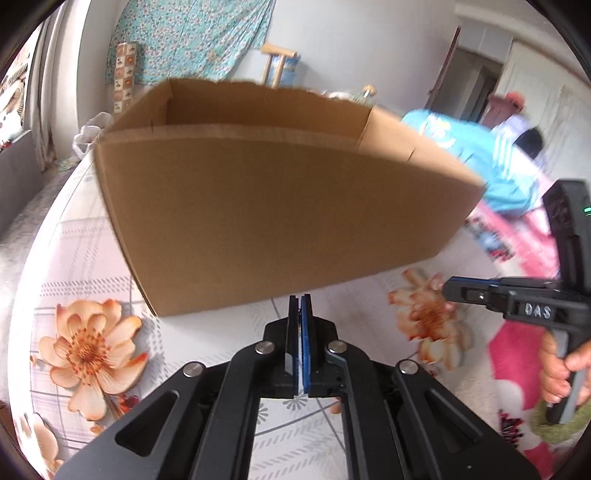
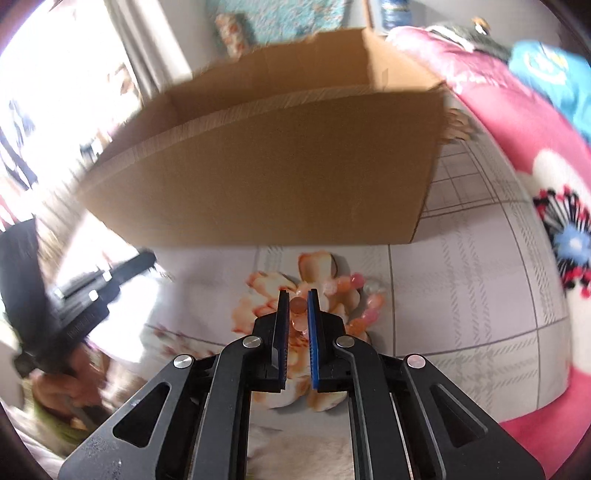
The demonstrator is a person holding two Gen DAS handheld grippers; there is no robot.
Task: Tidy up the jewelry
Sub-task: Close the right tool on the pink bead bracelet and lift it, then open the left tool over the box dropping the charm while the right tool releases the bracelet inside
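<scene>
Right gripper clamped on orange bead bracelet before cardboard box; left gripper clenched, empty.

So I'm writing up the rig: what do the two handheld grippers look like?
Both are black, with angular linkage arms, silver rivets and flat blue-padded jaws. The right gripper has raised "DAS" lettering and a small green light; the left gripper matches it.

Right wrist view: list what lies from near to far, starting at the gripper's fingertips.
Right gripper closed on a pink and orange bead bracelet, then the orange flower printed on the white bedsheet, then the open brown cardboard box, then the turquoise patterned cloth behind it.
</scene>
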